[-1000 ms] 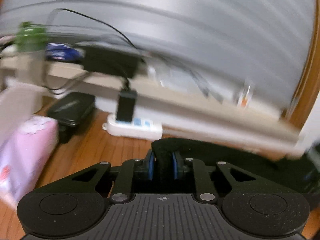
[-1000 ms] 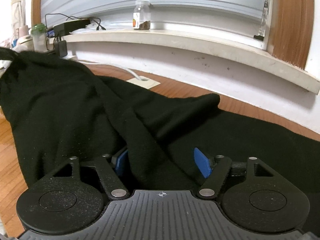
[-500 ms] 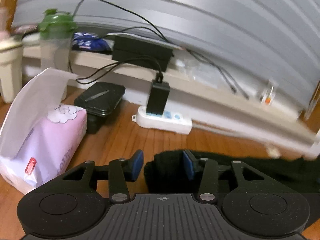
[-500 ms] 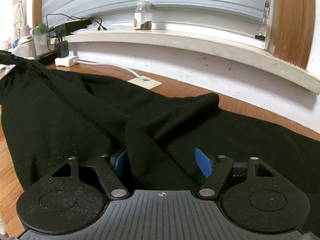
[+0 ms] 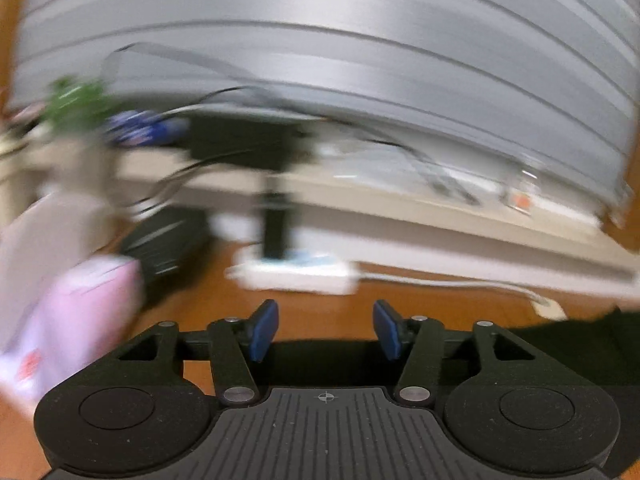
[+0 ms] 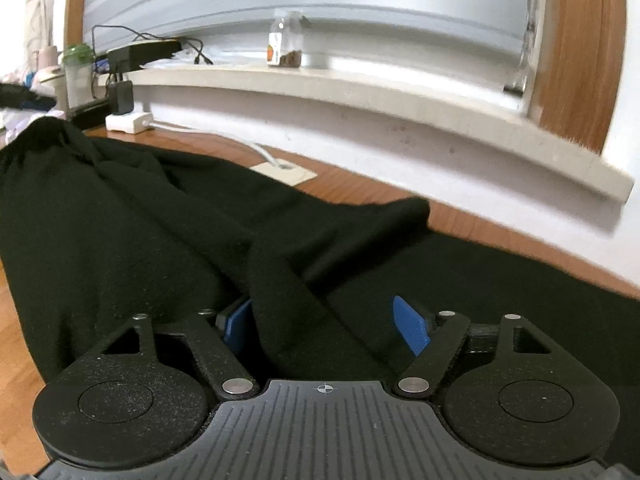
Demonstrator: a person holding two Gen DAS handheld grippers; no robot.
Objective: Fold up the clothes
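The black garment [image 6: 140,216] lies spread over the wooden floor [image 6: 16,344] in the right wrist view, with one raised fold running toward me. My right gripper [image 6: 322,320] is open; that fold lies loosely between its blue fingertips, closer to the left one. The left wrist view is motion-blurred. My left gripper [image 5: 326,328] is open with nothing between its pads. Part of the black garment [image 5: 580,344] shows low on the right and continues beneath the gripper.
A white power strip [image 5: 296,276] with a black plug, a black box [image 5: 168,240] and a pink tissue pack [image 5: 80,320] sit ahead on the left. A windowsill [image 6: 360,92] holds a jar [image 6: 285,44]. A white floor plate [image 6: 282,172] lies by the wall.
My left gripper went from shut on the garment's edge to open, and the cloth dropped out of it. The garment's far left end sank lower. My right gripper stayed open and still.
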